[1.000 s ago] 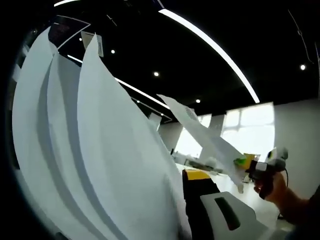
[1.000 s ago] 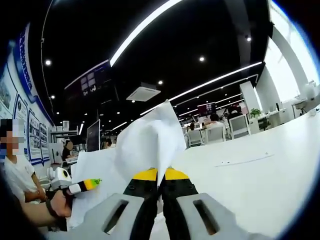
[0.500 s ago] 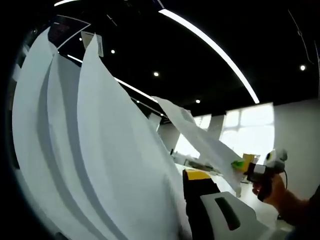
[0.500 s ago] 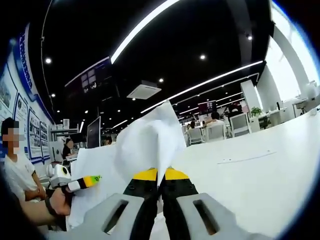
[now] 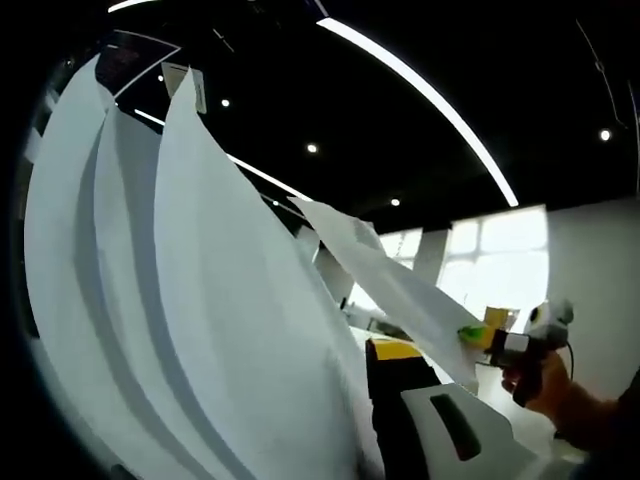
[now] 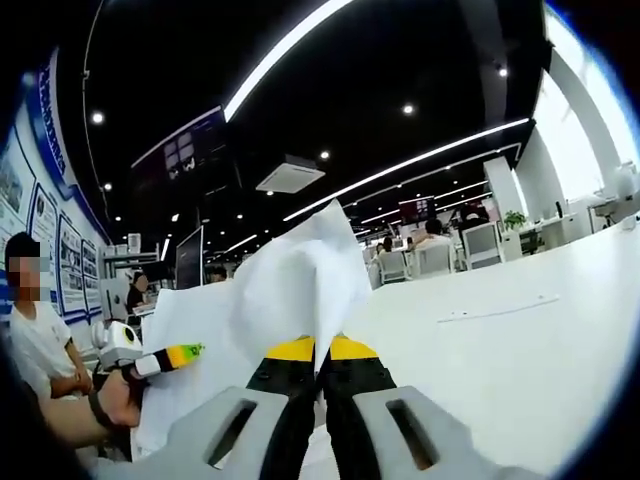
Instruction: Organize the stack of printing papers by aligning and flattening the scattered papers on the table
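- White paper (image 5: 190, 330) fans up across the left gripper view in three curved sheets, lifted off the worktop and held close to the camera.
- The left tongs (image 5: 400, 420) rise beside the sheets. One yellow-tipped jaw shows and the other is hidden by paper, so I cannot tell for certain whether they are clamped, though the standing sheets suggest a grip.
- The far edge of the paper (image 5: 400, 290) now lies lower and flatter across this view than a second ago, and its upper corner has drawn in toward the fan.
- The right tongs (image 5: 478, 338) appear at the right of this view in a hand (image 5: 540, 380), touching that far edge. They have slid a little leftward and inward.
- In the right gripper view, the right tongs (image 6: 318, 352) are pressed together on a peaked fold of paper (image 6: 300, 285), which stands straight up out of the yellow tips.
- The left tongs (image 6: 170, 358) come in from the left in a hand (image 6: 115, 395), with a white sheet spread between the two tools. They sit slightly higher than a second ago.
- The worktop (image 6: 520, 350) stretches pale behind, with a small slip (image 6: 498, 308) lying on it.
- Judgement: both tools carry the stack in the air, and the small shifts look like squaring up. The sheets are curled and splayed, so aligning is unfinished and flattening on the worktop remains.
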A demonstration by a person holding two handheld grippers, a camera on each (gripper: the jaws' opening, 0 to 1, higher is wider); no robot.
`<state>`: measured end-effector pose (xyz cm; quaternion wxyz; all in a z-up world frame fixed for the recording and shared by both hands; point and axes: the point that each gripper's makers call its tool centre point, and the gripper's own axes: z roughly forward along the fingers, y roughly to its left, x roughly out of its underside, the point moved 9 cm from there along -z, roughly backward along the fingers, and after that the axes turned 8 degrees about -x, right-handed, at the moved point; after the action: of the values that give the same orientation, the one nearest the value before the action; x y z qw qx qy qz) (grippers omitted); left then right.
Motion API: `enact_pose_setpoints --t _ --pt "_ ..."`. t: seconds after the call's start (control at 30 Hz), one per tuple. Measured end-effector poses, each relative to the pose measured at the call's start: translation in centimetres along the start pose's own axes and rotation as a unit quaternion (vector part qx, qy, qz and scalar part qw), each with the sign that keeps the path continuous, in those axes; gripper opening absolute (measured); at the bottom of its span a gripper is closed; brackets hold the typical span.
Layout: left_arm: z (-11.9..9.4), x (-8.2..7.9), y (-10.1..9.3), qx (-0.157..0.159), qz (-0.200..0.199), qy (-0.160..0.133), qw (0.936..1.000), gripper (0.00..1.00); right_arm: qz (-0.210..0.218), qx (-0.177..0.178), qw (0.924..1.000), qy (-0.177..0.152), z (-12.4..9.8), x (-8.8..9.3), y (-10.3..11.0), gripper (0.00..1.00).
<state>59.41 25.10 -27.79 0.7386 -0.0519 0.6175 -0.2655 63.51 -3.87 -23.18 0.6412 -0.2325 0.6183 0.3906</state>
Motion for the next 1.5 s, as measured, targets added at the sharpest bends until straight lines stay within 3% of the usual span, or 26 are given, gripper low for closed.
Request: enact_pose_setpoints --t 0.93,1.2,1.5 --pt "-0.3 0.1 -1.1 0.001 0.001 -0.002 1.0 0.22 -0.004 -0.017 0.9995 0.028 1.0 2.0 1.4 0.0" --pt "-0.4 0.0 -1.3 0.001 -0.002 -0.002 1.0 0.22 -0.047 -0.015 0.998 0.04 1.4 2.4 2.0 0.0" --pt "-0.5 0.0 -1.3 0.001 -0.005 -0.002 1.0 0.23 -0.136 -0.014 0.9886 0.061 1.7 2.6 3.1 0.0"
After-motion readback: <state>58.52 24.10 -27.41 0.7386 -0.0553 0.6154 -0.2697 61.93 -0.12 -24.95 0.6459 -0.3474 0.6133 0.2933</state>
